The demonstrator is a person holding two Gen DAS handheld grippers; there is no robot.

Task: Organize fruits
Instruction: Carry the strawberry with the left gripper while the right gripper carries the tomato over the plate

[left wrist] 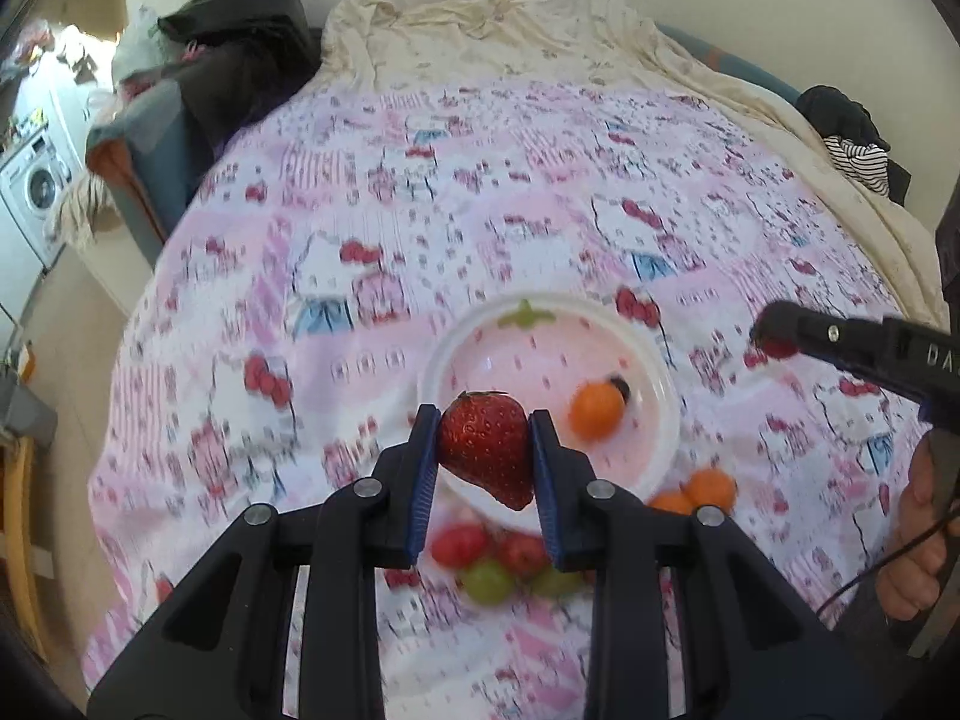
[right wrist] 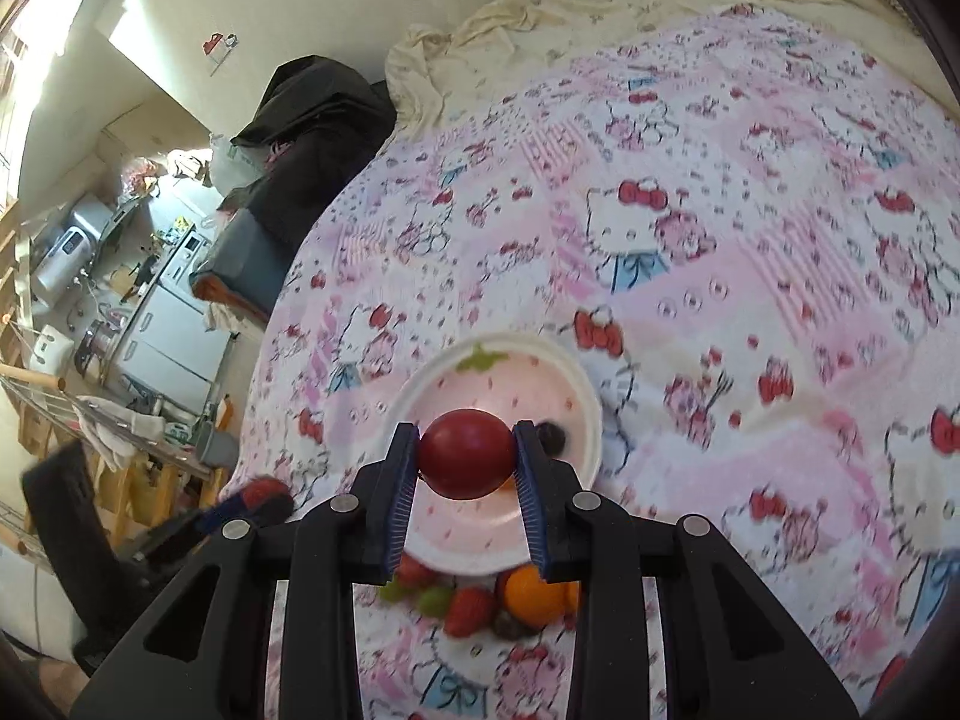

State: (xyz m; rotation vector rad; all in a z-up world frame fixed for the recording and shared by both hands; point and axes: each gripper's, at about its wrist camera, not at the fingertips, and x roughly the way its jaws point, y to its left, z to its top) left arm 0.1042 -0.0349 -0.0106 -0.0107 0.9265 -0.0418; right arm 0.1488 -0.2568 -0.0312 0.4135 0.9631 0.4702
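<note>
Pink cartoon-cat bedding [left wrist: 480, 192] covers the bed that serves as the work surface. Nearest the left wrist camera, the left gripper [left wrist: 485, 450] has its two blue-padded fingers closed against the sides of a strawberry [left wrist: 487, 447], held above the near rim of the plate [left wrist: 654, 360]. Below it on the bedding lies a loose cluster: red fruits [left wrist: 459, 543], green grapes [left wrist: 487, 581] and small orange fruits [left wrist: 711, 487], just beside the plate's near edge. On the plate sit an orange fruit [left wrist: 596, 411] and a dark one touching it. The right gripper [right wrist: 465, 461] clamps a round dark-red fruit [right wrist: 465, 461] over the same plate. Farther off, a cream sheet [left wrist: 510, 30] bunches at the bed's far end, with dark clothing [left wrist: 240, 48] heaped beside it and a washing machine [left wrist: 33, 198] off to one side.
</note>
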